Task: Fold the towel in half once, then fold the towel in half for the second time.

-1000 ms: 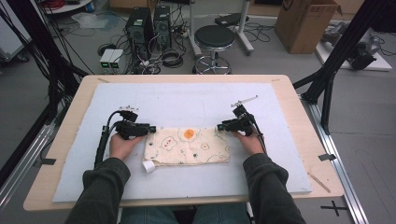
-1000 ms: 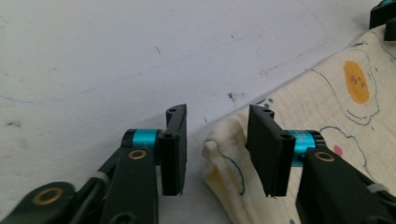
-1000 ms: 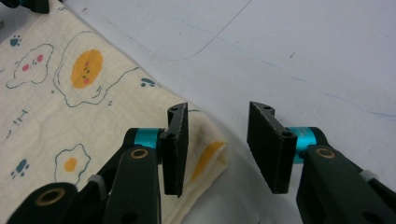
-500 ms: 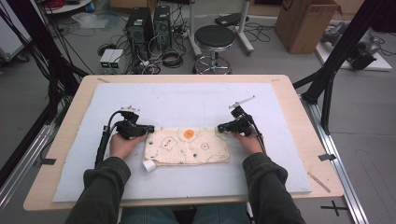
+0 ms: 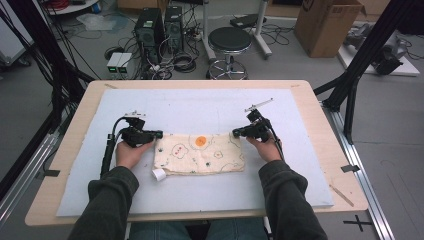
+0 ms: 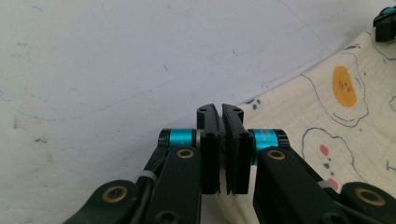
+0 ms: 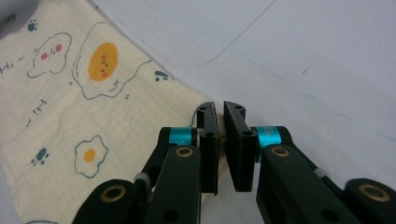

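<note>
Cream printed cloth [image 5: 200,153] lies flat mid-desk [image 5: 320,125], long axis left-right. Left gripper [image 5: 159,134] pinches its far left corner, jaws nearly closed; right gripper [image 5: 236,133] likewise clamps the far right corner. Each hand sits outboard of its own corner, cloth between them.
</note>
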`<state>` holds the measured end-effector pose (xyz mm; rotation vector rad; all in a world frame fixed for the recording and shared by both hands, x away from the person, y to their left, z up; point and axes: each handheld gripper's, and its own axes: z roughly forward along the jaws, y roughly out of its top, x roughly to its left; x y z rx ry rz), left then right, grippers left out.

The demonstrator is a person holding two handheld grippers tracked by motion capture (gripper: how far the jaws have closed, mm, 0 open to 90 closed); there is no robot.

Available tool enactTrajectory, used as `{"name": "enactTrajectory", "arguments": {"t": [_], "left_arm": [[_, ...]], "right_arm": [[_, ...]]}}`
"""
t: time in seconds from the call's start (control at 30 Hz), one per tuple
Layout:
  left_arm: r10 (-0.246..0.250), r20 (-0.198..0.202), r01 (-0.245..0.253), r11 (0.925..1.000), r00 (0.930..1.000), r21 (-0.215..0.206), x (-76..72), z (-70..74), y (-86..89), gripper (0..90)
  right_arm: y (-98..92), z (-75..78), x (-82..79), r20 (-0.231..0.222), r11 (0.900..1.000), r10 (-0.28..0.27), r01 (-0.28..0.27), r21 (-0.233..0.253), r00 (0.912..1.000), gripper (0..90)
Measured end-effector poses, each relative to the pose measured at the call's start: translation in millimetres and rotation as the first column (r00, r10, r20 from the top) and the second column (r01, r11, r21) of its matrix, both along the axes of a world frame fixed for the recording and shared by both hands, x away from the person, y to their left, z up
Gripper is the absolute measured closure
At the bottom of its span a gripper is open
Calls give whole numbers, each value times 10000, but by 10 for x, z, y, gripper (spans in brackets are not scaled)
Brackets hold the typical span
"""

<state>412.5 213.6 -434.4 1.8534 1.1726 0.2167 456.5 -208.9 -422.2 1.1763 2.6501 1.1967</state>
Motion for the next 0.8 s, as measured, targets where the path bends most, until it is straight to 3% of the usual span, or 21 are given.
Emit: {"name": "enactTrajectory", "arguments": {"t": [0.33,0.8], "left_arm": [[266,259,-255,9988,9993,-417,14,30,15,857],[145,342,-127,9986,9993,-504,-6,54,11,856]], "right_arm": [[-34,0,40,133,9986,-416,411,331,9990,847],[-54,16,23,111,9979,-413,407,502,9991,847]]}}
